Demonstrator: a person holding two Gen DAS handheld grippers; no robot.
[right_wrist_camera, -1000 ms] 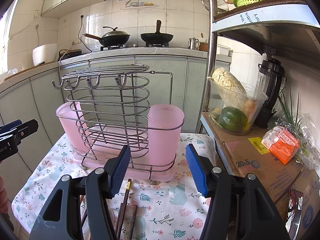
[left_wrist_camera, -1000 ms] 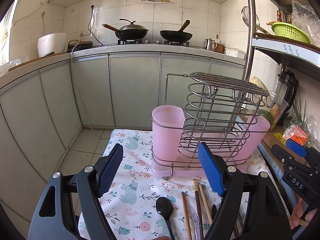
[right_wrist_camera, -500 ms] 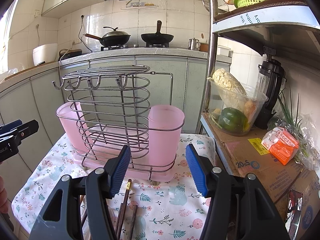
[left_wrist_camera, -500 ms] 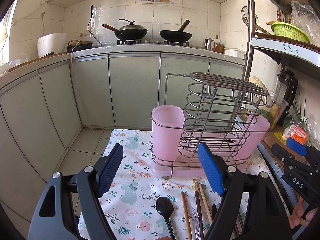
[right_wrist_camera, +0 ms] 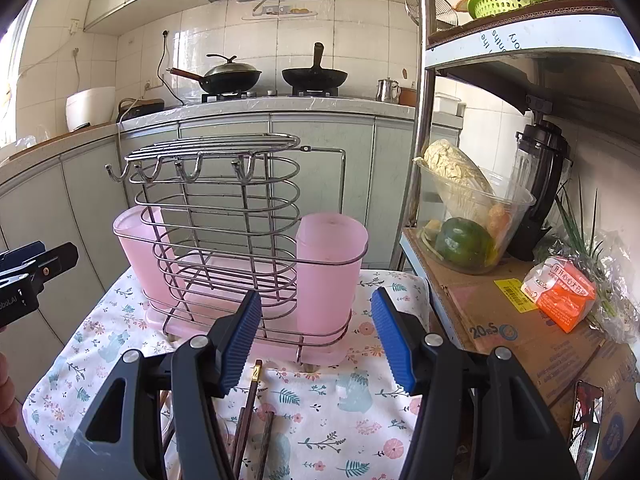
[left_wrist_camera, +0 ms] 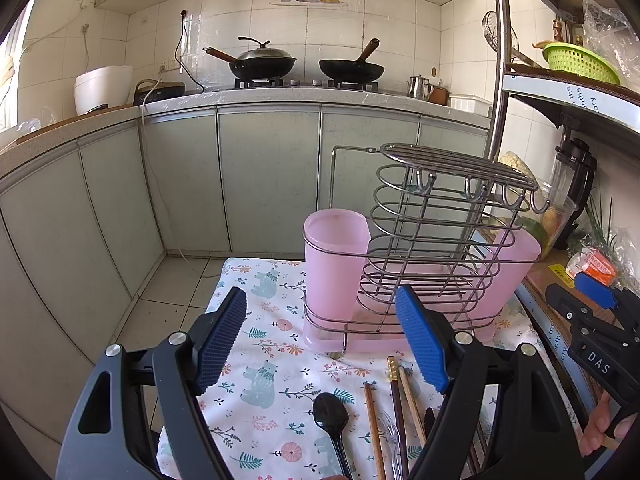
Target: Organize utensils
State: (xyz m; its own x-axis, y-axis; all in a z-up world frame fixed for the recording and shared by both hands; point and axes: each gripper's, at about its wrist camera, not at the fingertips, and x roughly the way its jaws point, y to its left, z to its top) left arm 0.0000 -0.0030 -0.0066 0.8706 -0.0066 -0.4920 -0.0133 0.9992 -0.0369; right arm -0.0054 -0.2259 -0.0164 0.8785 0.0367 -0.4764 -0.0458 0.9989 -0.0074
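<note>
Chopsticks [left_wrist_camera: 394, 396] below open left claw [left_wrist_camera: 322, 340]

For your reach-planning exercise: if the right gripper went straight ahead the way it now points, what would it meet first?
Probably the nearer pink cup in the wire utensil rack. The right gripper is open, empty and aimed at the cup's lower half; the flowered cloth between looks bare, though depth is uncertain.

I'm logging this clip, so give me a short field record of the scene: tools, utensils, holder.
left tool: open, holds nothing
right tool: open, holds nothing
utensils: black spoon, chopsticks, clear fork lying flat on the cloth
holder: wire rack with two pink cups, upright on the cloth
cups: no utensils visible in them
task state: nothing sorted yet
</note>
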